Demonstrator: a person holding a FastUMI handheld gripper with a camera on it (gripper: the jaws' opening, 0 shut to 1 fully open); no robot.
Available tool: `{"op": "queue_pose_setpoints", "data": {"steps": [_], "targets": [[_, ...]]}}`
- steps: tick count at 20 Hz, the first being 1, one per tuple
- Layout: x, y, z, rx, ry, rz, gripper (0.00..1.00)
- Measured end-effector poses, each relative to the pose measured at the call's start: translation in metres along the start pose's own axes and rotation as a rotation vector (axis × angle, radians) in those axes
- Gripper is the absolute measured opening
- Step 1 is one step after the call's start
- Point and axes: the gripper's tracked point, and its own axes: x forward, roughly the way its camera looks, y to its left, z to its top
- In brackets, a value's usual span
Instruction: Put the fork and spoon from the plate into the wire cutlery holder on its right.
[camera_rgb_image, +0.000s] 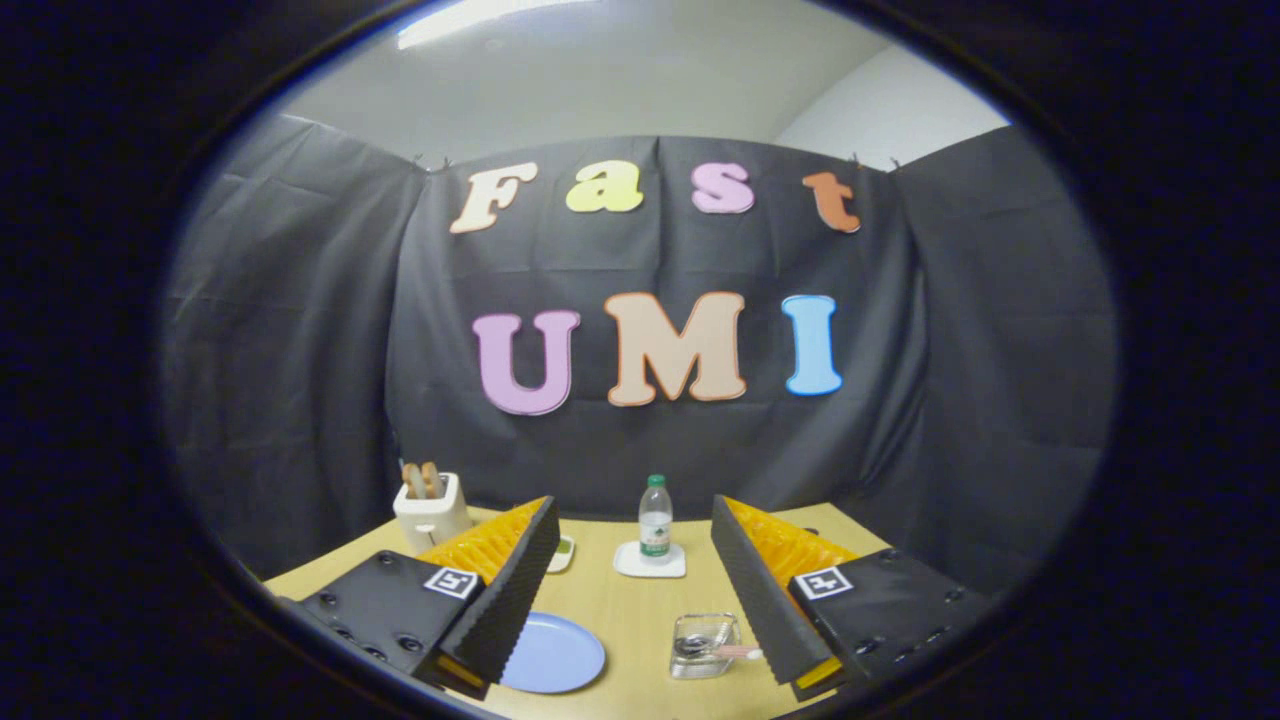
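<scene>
My gripper (634, 512) is open, held above the wooden table (640, 610), fingers wide apart with nothing between them. Below the fingers lies a round light-blue plate (556, 655); its left side is hidden behind the left finger (505, 590) and the part I can see is bare. To the plate's right stands the small wire cutlery holder (703, 645), close to the right finger (762, 590). Something metallic lies inside the holder, and a pinkish handle (738, 652) sticks out toward the right finger. I cannot tell fork from spoon.
A clear water bottle (655, 518) stands on a white coaster (650, 562) at the table's back middle. A white toaster (431, 510) holding toast stands back left, with a small dish (563, 553) beside the left finger. Black cloth walls close in the table.
</scene>
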Motion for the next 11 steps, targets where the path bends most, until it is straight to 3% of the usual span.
{"op": "queue_pose_setpoints", "data": {"steps": [11], "targets": [[-0.017, -0.017, 0.030, 0.007, -0.105, -0.067, 0.98]]}}
